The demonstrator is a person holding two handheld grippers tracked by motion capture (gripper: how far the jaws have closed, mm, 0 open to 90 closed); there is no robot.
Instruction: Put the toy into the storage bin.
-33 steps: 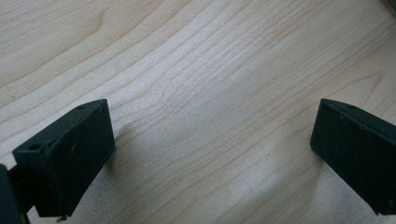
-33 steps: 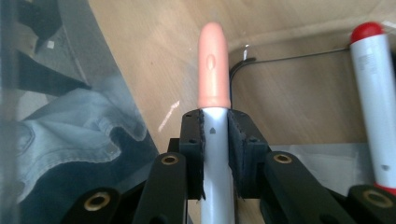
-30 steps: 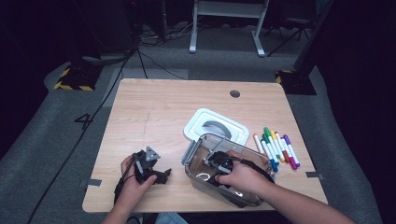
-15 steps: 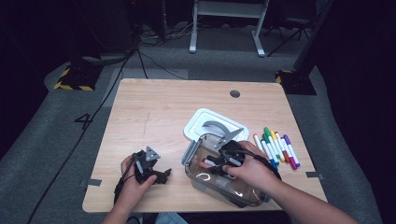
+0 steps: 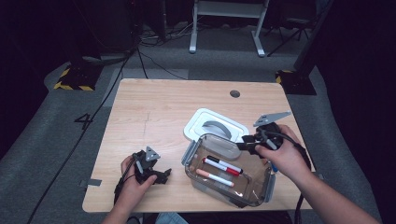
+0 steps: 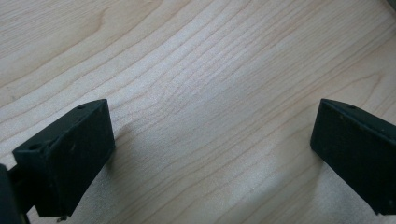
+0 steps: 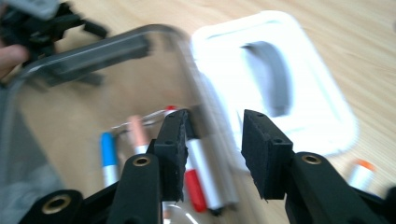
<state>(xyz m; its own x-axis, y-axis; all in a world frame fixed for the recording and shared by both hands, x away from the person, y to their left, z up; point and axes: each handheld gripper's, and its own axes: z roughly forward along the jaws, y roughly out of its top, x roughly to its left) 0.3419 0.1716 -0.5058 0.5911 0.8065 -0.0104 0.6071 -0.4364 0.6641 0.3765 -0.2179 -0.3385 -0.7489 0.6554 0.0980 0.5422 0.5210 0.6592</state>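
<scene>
Fingers (image 7: 173, 140) apart and empty, above clear container (image 5: 261, 186), 3 markers (image 5: 223, 165) inside

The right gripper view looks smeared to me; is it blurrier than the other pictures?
Yes: in the right gripper view the clear container and white lid smear. The left gripper view shows crisp wood grain on the table. The high view is evenly sharp, its surroundings dark.

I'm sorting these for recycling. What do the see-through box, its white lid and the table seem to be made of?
The box looks like clear, glossy plastic: the markers inside and the wood beneath show through its walls. The lid seems to be opaque white plastic with a smooth finish and a grey middle part; whether that part is rubber is unclear. The table shows pale wood grain with a matte finish; solid wood or laminate, I cannot tell.
</scene>
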